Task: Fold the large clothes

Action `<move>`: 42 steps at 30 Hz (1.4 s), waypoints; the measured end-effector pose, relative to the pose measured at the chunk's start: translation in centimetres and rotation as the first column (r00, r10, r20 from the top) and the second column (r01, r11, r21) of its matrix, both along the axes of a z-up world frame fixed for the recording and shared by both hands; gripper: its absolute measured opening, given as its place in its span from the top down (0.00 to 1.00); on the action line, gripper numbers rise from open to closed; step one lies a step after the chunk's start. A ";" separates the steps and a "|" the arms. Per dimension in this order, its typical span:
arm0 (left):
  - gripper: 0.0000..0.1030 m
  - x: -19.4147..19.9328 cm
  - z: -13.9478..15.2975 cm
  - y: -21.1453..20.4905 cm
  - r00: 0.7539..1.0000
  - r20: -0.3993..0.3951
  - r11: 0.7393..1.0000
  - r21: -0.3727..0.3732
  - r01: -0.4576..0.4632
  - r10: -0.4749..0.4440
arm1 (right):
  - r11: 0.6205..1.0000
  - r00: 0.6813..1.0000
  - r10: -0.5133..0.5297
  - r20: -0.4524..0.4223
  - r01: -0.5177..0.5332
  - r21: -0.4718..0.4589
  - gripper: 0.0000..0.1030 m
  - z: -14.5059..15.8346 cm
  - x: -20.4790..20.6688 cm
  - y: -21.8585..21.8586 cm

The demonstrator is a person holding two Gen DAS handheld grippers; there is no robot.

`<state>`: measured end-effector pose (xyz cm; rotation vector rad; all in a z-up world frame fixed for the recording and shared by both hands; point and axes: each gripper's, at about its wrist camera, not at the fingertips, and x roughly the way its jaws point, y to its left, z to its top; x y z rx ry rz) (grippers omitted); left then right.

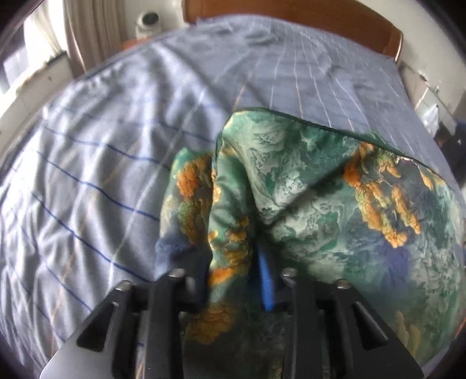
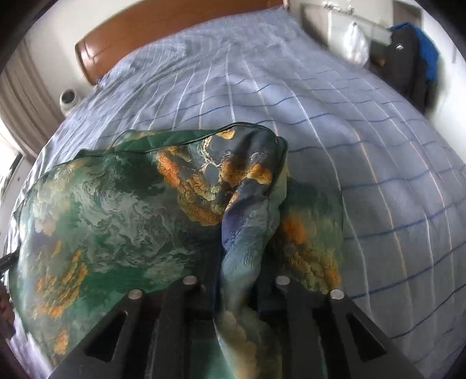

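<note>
Left tool (image 1: 233, 280) angled down, right tool (image 2: 236, 291) likewise

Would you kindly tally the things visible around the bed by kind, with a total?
Printed green garment: 1
Checked blue bedsheet: 1
Wooden headboard: 1
Grippers: 2, the left gripper and the right gripper, each with garment fabric between its fingers
White plastic bag: 1
Total: 6

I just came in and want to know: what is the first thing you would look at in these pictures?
The shiny green garment with orange and blue patches catches the eye first: it lies bunched on the bed sheet, a pale blue one with thin lines. A twisted fold of it runs up between the fingers of the right gripper, and the left gripper has cloth between its fingers too. The brown wooden headboard stands at the far end.
</note>
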<state>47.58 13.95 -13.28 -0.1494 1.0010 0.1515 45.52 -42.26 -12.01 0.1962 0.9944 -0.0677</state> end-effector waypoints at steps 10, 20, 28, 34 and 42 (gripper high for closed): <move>0.09 -9.6 4.9 0.7 0.985 0.165 0.999 -0.001 0.053 -0.052 | 0.998 0.968 -0.048 0.245 0.036 0.057 0.22 5.7 -8.4 -1.8; 0.06 -18.1 2.5 -4.6 0.979 0.110 0.983 0.083 0.166 -0.175 | 0.986 0.946 -0.119 0.302 0.076 0.150 0.17 3.3 -21.1 -0.5; 0.06 -21.1 2.0 -8.9 0.956 0.068 0.954 0.110 0.279 -0.287 | 0.992 0.946 -0.086 0.313 0.053 0.113 0.17 1.8 -25.3 1.7; 0.04 -21.9 -0.2 -12.2 0.930 -0.002 0.916 0.172 0.361 -0.367 | 0.992 0.952 -0.065 0.298 0.029 0.123 0.16 -0.2 -25.8 1.9; 0.03 -21.3 -2.1 -13.7 0.917 -0.129 0.902 0.177 0.395 -0.376 | 0.984 0.956 -0.081 0.282 0.032 0.174 0.16 -1.8 -26.2 0.9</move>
